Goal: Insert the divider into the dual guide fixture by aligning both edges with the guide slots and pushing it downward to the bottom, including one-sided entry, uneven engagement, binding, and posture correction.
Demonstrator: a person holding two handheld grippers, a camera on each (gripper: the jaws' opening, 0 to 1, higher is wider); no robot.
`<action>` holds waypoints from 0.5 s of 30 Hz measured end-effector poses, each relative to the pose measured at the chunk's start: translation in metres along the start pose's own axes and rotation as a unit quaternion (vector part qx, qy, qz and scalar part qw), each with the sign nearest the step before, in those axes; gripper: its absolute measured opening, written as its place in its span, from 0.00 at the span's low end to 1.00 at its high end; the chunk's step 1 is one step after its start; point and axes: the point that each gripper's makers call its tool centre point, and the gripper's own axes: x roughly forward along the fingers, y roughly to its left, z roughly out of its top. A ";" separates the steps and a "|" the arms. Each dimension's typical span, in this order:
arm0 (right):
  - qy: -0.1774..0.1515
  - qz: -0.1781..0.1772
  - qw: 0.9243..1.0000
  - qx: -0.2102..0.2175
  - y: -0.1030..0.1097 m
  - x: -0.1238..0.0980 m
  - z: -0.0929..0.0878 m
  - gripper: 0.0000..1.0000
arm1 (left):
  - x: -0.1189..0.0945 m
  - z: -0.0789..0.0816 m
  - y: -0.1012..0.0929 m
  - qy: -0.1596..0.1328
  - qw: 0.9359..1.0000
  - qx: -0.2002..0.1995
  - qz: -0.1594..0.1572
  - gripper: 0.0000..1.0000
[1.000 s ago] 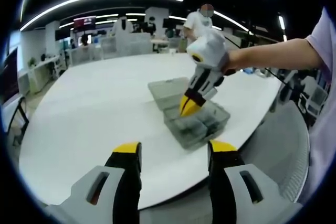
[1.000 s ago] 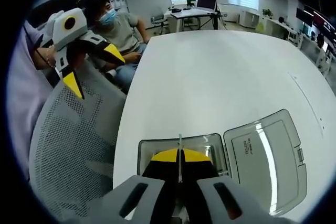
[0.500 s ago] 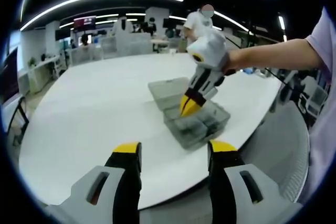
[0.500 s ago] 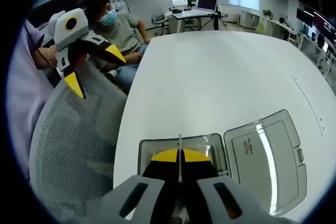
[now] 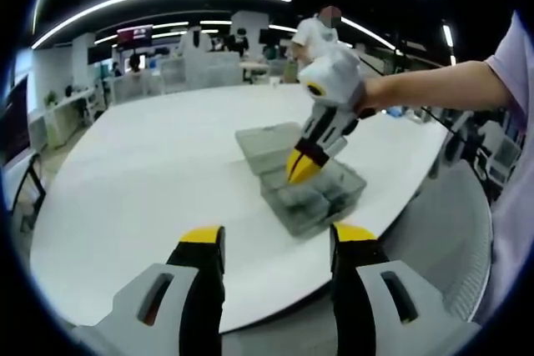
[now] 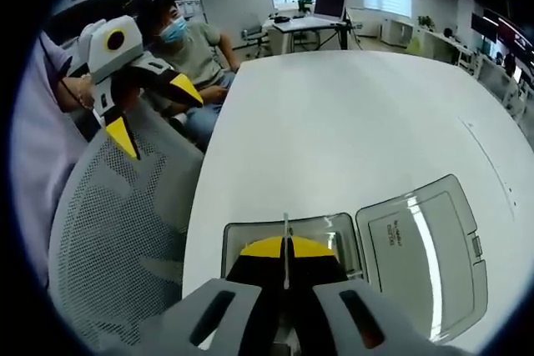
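A clear grey compartment box [image 5: 313,196] lies on the white table [image 5: 167,172] with its lid [image 5: 265,144] swung open flat. My right gripper [image 5: 299,167] reaches down into the box from above, shut on a thin clear divider [image 6: 285,243] that stands on edge between its yellow tips. In the right gripper view the box tray [image 6: 250,235] sits just beyond those tips and the lid [image 6: 425,252] lies to its right. My left gripper [image 5: 275,243] hovers open near the table's edge, well short of the box, and appears as the left gripper [image 6: 142,102] off the table's side.
A mesh office chair [image 6: 117,231] stands beside the table. A seated person with a face mask [image 6: 188,47] is behind it. Desks, monitors and other people fill the office further back. The person's arm [image 5: 434,89] stretches in from the right.
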 end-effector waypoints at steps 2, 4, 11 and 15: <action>0.009 -0.001 1.000 -0.003 0.000 0.003 -0.002 0.00 | 0.000 0.000 0.000 0.000 1.000 0.000 0.000 0.48; 0.013 0.001 1.000 -0.002 0.001 0.005 -0.004 0.00 | 0.000 0.000 0.001 0.000 1.000 -0.001 0.000 0.48; 0.018 0.000 1.000 -0.004 0.001 0.005 -0.006 0.00 | 0.000 -0.001 0.000 0.001 1.000 0.000 -0.001 0.48; 0.025 0.000 1.000 -0.005 -0.001 0.007 -0.006 0.00 | 0.000 0.000 0.001 0.001 1.000 -0.001 -0.001 0.48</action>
